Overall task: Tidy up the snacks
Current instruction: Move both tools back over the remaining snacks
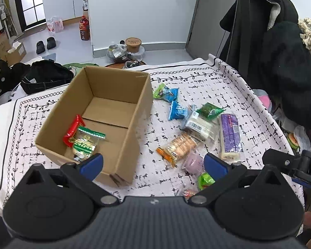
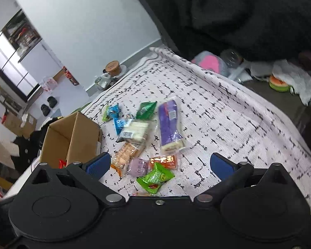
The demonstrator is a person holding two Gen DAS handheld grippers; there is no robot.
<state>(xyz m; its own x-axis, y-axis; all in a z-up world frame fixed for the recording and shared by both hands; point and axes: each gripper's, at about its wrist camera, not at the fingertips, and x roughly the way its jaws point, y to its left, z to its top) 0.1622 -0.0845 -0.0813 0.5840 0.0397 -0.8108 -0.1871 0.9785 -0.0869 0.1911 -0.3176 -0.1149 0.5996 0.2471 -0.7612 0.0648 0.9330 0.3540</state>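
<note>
Left wrist view
Left tool [image 1: 153, 164]: released, blue fingers spread wide, nothing between them; it hangs over the near corner of the box.
Right tool [image 1: 296, 170]: only a black edge shows at the right border; cannot tell its state from here.
Box [image 1: 132, 112]: one open brown cardboard box, standing on the left part of the counter.
Snacks in box: two, a red packet [image 1: 72, 131] and a clear bag with green print [image 1: 86, 143], lying together in the near corner.
Snacks on cloth: a loose cluster right of the box. Two blue packets [image 1: 177, 111], one dark green packet [image 1: 209, 110], one pale block with a barcode [image 1: 199, 125], one long purple bar [image 1: 230, 134], one clear pack of round crackers [image 1: 179, 146], one pinkish-purple packet [image 1: 193, 162], one bright green packet [image 1: 204, 180].
Counter [image 1: 197, 83]: covered by a white cloth with black dashes and a vine border.

Right wrist view
Right tool [image 2: 159, 165]: released, fingers wide apart and empty, hanging above the nearest snacks.
Box [image 2: 80, 132]: at the left, open, a bit of red showing inside.
Nearest snacks: the bright green packet [image 2: 155, 177], one orange-red packet [image 2: 164, 161] and the pinkish-purple one [image 2: 137, 167], touching each other.
Farther snacks: crackers [image 2: 125, 154], barcode block [image 2: 134, 131], purple bar [image 2: 169, 127], dark green packet [image 2: 146, 110], two blue packets [image 2: 114, 112]; blurred.
</note>
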